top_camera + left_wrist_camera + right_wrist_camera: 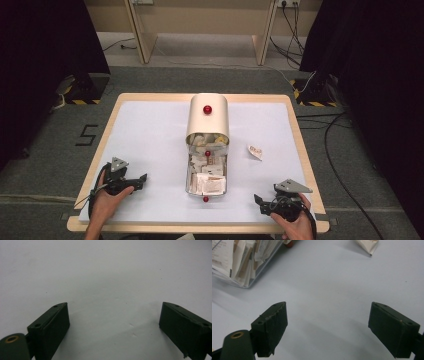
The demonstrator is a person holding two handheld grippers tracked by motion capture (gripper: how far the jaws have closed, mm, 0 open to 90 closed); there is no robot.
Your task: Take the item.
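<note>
A clear box full of small paper packets stands in the middle of the white table top, with small red knobs along it. A beige lid with a red knob stands just behind the box, over its far end. One loose packet lies to the right of the box, also seen in the right gripper view. My left gripper rests at the front left, open and empty. My right gripper rests at the front right, open and empty, with the box's corner to its upper left.
The table has a wooden rim round the white top. Beyond it are a grey floor, wooden furniture legs, cables and black curtains on both sides.
</note>
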